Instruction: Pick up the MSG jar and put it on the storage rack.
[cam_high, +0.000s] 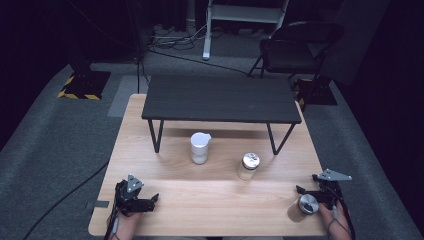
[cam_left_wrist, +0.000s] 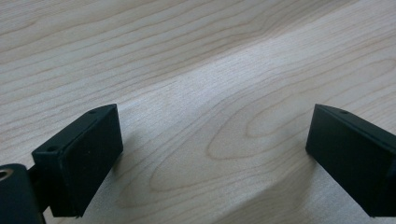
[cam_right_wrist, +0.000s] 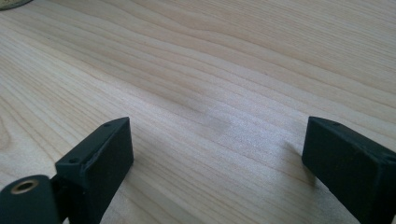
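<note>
The small jar (cam_high: 303, 208) nearest the right gripper (cam_high: 306, 191) stood at the table's (cam_high: 210, 200) near right corner, just beside that gripper; judged light, rigid, prob. glass w/ a smooth metal lid, so slippery and breakable, best taken across the body below the lid. Right jaws stood released over bare wood, touching nothing. Left gripper (cam_high: 150, 201), near left corner, likewise released and empty.

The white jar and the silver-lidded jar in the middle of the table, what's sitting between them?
Nothing: the high view shows bare wooden table between the white jar and the silver-lidded jar.
</note>
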